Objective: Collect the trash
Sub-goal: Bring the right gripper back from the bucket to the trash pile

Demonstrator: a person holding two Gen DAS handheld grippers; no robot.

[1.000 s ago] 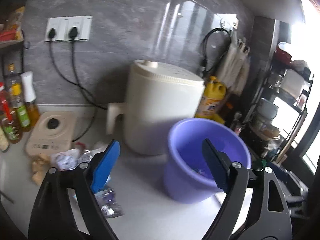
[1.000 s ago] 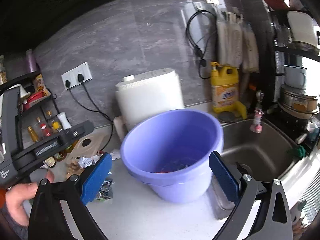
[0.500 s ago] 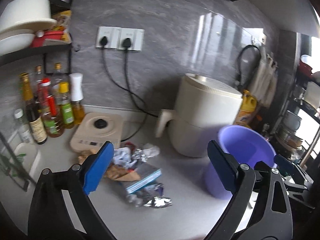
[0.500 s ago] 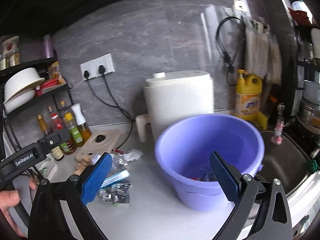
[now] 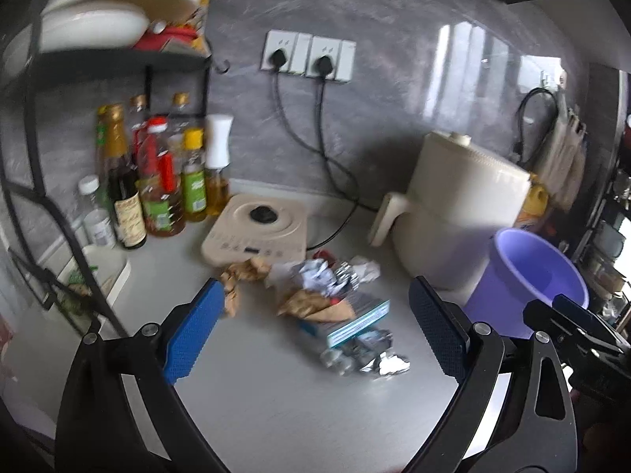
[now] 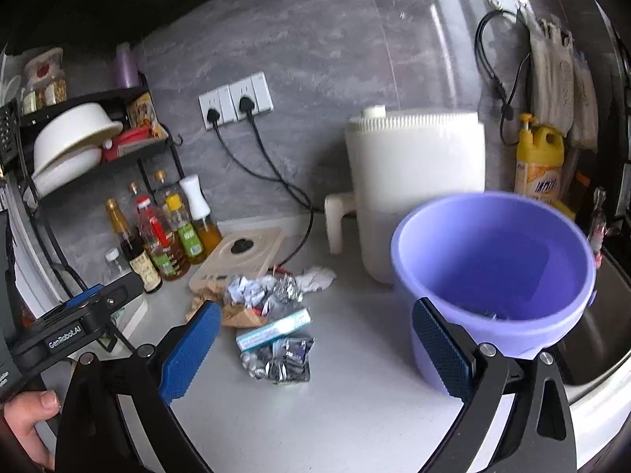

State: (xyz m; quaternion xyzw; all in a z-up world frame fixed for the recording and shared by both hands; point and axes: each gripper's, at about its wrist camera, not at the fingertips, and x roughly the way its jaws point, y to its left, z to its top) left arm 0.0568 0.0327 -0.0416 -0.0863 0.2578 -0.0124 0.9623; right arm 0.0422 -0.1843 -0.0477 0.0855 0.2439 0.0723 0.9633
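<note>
Trash pile (image 5: 335,303) lies mid-table, its teal box (image 6: 274,329) angled toward the purple bucket (image 6: 493,272) at right; bottles (image 5: 157,181) behind. Both claws, left (image 5: 315,337) and right (image 6: 315,349), spread, empty.

The pale grey desk (image 6: 347,402) was pretty cluttered. A trash pile (image 6: 272,315) of crumpled paper, foil wrappers and a small teal box sat mid-frame, with a purple bucket (image 6: 493,268) to its right, a white appliance (image 6: 414,181) behind that, a beige cooker base (image 6: 240,256) and sauce bottles (image 6: 165,236) at left.
</note>
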